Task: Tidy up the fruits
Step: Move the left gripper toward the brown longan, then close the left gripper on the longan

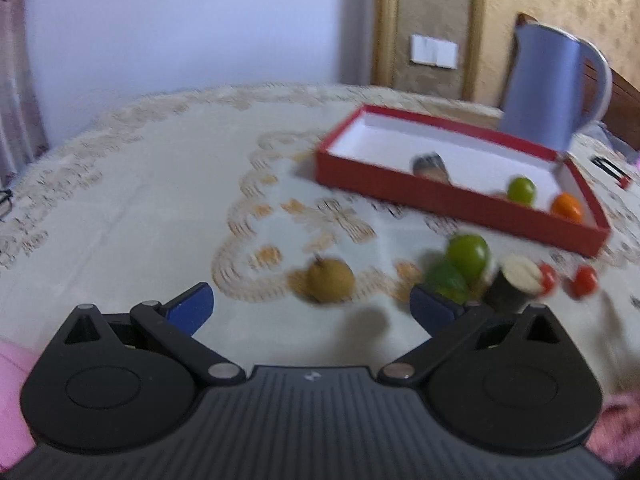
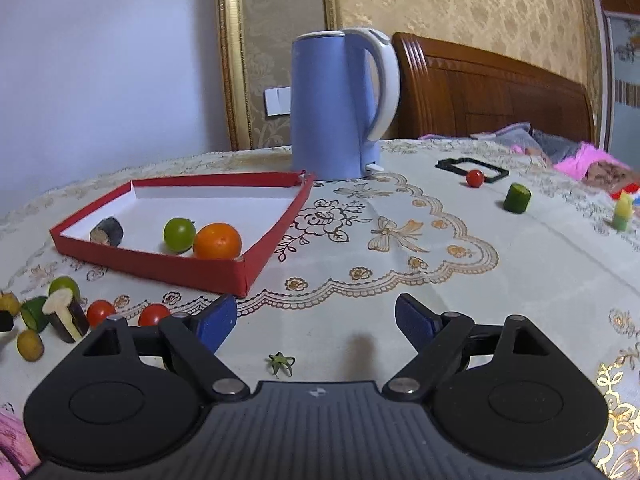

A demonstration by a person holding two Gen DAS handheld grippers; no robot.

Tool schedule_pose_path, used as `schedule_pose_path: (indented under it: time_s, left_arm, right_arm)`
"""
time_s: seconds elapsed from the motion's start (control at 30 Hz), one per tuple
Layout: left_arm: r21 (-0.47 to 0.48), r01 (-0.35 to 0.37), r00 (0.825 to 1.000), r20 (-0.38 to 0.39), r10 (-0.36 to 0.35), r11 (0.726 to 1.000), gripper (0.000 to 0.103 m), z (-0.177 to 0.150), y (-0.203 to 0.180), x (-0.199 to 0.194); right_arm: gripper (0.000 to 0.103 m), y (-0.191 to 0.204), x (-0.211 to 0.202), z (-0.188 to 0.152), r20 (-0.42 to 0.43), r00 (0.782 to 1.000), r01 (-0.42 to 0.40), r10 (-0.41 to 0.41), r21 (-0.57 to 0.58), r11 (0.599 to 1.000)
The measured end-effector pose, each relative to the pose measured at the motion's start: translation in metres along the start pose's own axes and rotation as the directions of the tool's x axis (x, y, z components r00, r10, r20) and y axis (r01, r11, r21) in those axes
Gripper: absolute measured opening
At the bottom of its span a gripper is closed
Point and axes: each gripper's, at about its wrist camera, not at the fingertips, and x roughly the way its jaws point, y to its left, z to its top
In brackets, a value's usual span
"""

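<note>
Holding nothing: left gripper (image 1: 311,307), fingers wide, over worktop (image 1: 160,208) w/ brown fruit (image 1: 330,281) just ahead between the blue pads. Right gripper (image 2: 316,320) likewise empty, fingers wide, above bare cloth; green stem bit (image 2: 281,363) lies below it.

Red tray (image 2: 160,268), worktop centre, contains: dark cut piece (image 2: 107,232) at left, green fruit (image 2: 179,234) touching orange (image 2: 217,241) by the near wall.

Loose cluster just outside tray's near side: green fruits (image 1: 468,254), aubergine chunk (image 2: 66,315), two red tomatoes (image 2: 101,312), yellowish fruit (image 2: 29,345).

Far right, well apart: tomato (image 2: 475,178) beside black frame (image 2: 472,169), cucumber stub (image 2: 517,198).

Blue kettle (image 2: 332,108) stands behind tray. Left view blurred.
</note>
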Motion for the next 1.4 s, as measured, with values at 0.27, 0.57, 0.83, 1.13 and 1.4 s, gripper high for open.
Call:
schedule_pose_path:
  time_s: [0.27,0.57,0.83,1.13,1.4]
  left_arm:
    - [0.023,-0.041,0.998,-0.051,0.042,0.999,0.1,0.005,-0.003,0.027]
    - [0.047,-0.014,0.999,-0.034,0.016,0.999,0.089,0.006,-0.007,0.028]
    - [0.076,0.048,0.999,-0.018,-0.047,0.996,0.067,0.006,-0.011,0.026]
    - [0.119,0.104,0.995,-0.005,-0.104,0.987,0.035,0.005,-0.017,0.022]
    - [0.085,0.109,0.994,0.007,-0.11,0.99,0.026,0.01,-0.014,0.018]
  right_arm:
    - [0.088,0.002,0.005,0.0,-0.037,0.999,0.005,-0.005,-0.008,1.0]
    - [0.103,0.015,0.028,0.0,-0.193,0.98,0.035,-0.053,-0.097,0.995]
    - [0.103,0.01,0.03,0.0,-0.214,0.976,0.023,-0.038,-0.074,0.997]
    - [0.103,0.009,0.029,0.0,-0.213,0.977,0.01,-0.024,-0.066,0.998]
    - [0.103,0.003,0.026,0.0,-0.2,0.98,-0.018,0.009,-0.043,0.999]
